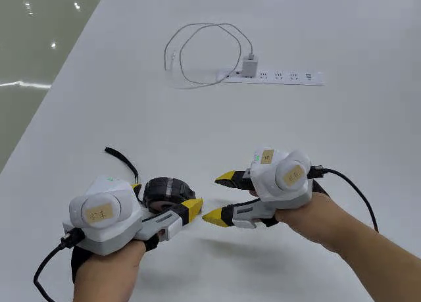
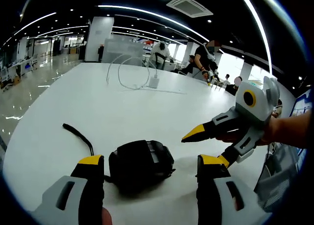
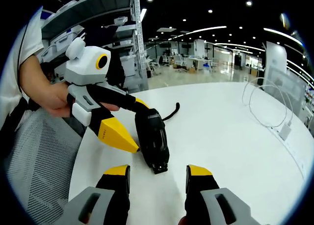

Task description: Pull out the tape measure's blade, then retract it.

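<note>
A black round tape measure (image 1: 168,189) lies on the white table (image 1: 197,124), its black wrist strap (image 1: 122,158) trailing to the far left. My left gripper (image 1: 164,197) is open, with one yellow-tipped jaw on each side of the case; in the left gripper view the tape measure (image 2: 141,163) sits between the jaws of the left gripper (image 2: 151,161) with small gaps. My right gripper (image 1: 218,197) is open just right of the case, tips pointing at it. The right gripper view has the tape measure (image 3: 153,137) just ahead of the right gripper (image 3: 158,170). No blade shows.
A white power strip (image 1: 273,75) with a plugged charger (image 1: 249,66) and a looped white cable (image 1: 197,52) lies at the far side. The table's left edge (image 1: 46,98) drops to a glossy floor. People sit at the table's far end (image 2: 196,61).
</note>
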{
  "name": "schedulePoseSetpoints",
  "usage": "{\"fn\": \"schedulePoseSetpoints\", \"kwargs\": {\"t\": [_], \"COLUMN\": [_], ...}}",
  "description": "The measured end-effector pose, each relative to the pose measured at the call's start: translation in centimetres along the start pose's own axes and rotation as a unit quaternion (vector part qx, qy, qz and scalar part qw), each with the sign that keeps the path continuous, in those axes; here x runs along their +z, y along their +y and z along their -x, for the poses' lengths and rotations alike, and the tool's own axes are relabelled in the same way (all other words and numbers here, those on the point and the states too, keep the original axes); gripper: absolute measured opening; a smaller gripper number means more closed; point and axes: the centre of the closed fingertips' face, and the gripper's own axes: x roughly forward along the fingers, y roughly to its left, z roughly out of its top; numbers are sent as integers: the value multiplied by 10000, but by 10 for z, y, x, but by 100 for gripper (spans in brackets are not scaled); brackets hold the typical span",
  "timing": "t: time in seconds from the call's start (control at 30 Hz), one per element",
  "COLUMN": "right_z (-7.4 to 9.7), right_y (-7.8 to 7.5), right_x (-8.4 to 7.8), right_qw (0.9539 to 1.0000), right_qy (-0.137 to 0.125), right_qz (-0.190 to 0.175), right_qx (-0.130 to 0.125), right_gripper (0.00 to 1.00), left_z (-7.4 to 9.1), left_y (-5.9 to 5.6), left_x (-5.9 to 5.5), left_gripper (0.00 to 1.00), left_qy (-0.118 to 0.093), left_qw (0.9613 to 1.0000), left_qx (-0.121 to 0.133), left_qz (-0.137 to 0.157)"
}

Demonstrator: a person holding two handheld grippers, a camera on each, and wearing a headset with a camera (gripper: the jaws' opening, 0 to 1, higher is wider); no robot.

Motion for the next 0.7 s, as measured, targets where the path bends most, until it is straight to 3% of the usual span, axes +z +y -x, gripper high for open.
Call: {"fn": "schedulePoseSetpoints", "kwargs": {"t": [0.33, 0.6, 0.7], "right_z": [14, 31, 36], "right_y": [0, 0, 0], "right_x": [2, 0, -2], "right_qw": [9998, 9994, 9991], "right_qy": [-75, -79, -85], "right_qz": [-54, -82, -104], "right_qx": [-171, -328, -403], "right_gripper": [46, 53, 55], "left_z": [7, 18, 22], "left_y": [-5, -1, -1], "left_x": [1, -2, -5], "left_gripper": [78, 84, 85], "left_qy": [-2, 23, 75], "left_qw": [9997, 9992, 9983], "left_qx": [-138, -280, -331], "left_qz": [-211, -280, -483]}}
